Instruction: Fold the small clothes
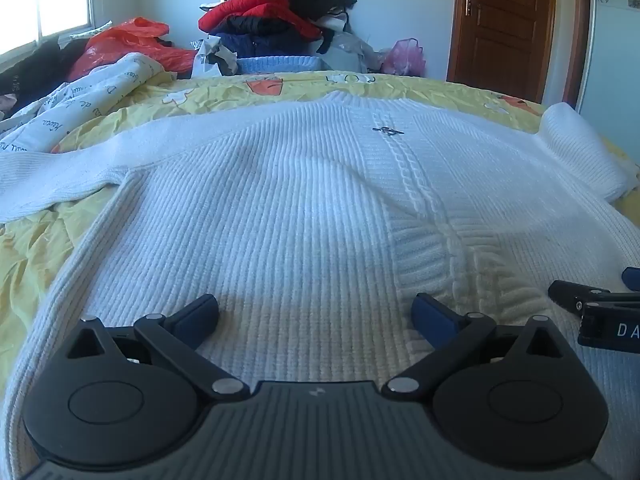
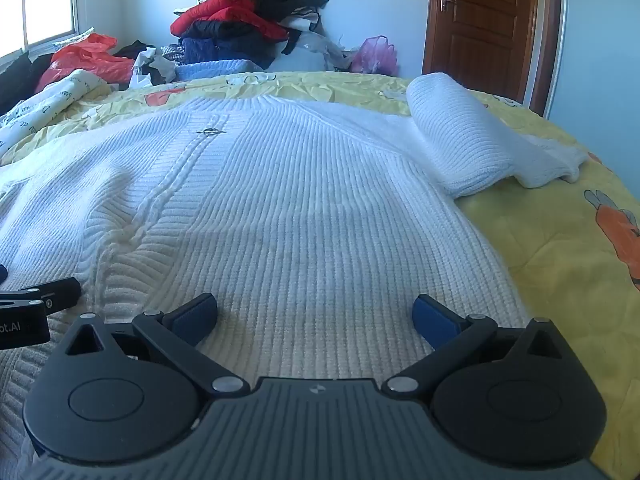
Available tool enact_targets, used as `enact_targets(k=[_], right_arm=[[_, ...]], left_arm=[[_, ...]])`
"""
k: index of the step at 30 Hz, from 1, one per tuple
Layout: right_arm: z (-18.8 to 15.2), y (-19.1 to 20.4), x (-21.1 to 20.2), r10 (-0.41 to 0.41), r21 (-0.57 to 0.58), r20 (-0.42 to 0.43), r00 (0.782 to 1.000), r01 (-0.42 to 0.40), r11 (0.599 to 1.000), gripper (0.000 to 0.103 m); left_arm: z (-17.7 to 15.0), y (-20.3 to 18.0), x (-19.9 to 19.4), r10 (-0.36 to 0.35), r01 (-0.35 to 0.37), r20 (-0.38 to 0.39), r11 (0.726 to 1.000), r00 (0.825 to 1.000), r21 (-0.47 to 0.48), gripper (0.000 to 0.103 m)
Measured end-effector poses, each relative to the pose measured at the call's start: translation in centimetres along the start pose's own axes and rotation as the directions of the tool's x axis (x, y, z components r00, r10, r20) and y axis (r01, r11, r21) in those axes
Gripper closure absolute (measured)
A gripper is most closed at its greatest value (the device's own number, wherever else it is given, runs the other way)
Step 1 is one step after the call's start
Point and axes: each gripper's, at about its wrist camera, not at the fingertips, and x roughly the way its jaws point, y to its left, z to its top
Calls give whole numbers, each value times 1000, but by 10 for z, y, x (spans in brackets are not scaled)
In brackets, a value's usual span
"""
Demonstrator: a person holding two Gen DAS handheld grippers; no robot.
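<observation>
1. White ribbed knit sweater (image 1: 280, 208) lies spread flat, front up, on a yellow quilted bedspread printed with orange cartoon figures (image 1: 36, 248). Its hem is nearest the cameras and its collar is at the far end.
2. One sweater is being worked on. A cable-knit band runs up its centre, with one small metal clasp (image 1: 387, 131) near the collar.
3. The left gripper (image 1: 315, 314) hovers low over the hem area, left of the cable band. Its two blue-padded fingers (image 1: 196, 314) are spread wide, with only flat knit showing between them and nothing pinched.
4. The right gripper (image 2: 315, 314) sits beside it over the hem, right of the cable band. Its two fingers (image 2: 434, 320) are likewise spread wide and grip nothing.
5. Each wrist view catches the edge of the other gripper at its side, so the two tools are close together.
6. The sweater has two sleeves. The left sleeve (image 1: 80, 164) stretches outward across the bedspread. The right sleeve (image 2: 472, 136) is bunched into a thick roll near the shoulder.
7. Behind the bed, one heap of red, black and navy clothing (image 2: 240, 20) leans against the wall.
8. One brown wooden door (image 2: 484, 20) stands closed at the far right.
</observation>
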Motion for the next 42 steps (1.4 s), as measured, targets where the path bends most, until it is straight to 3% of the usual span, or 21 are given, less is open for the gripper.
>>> enact_targets(k=[42], right_arm=[[-1, 0, -1, -7, 0, 3, 1000, 7, 1000, 1]], left_arm=[[2, 0, -1, -5, 5, 6, 1000, 1000, -3, 0]])
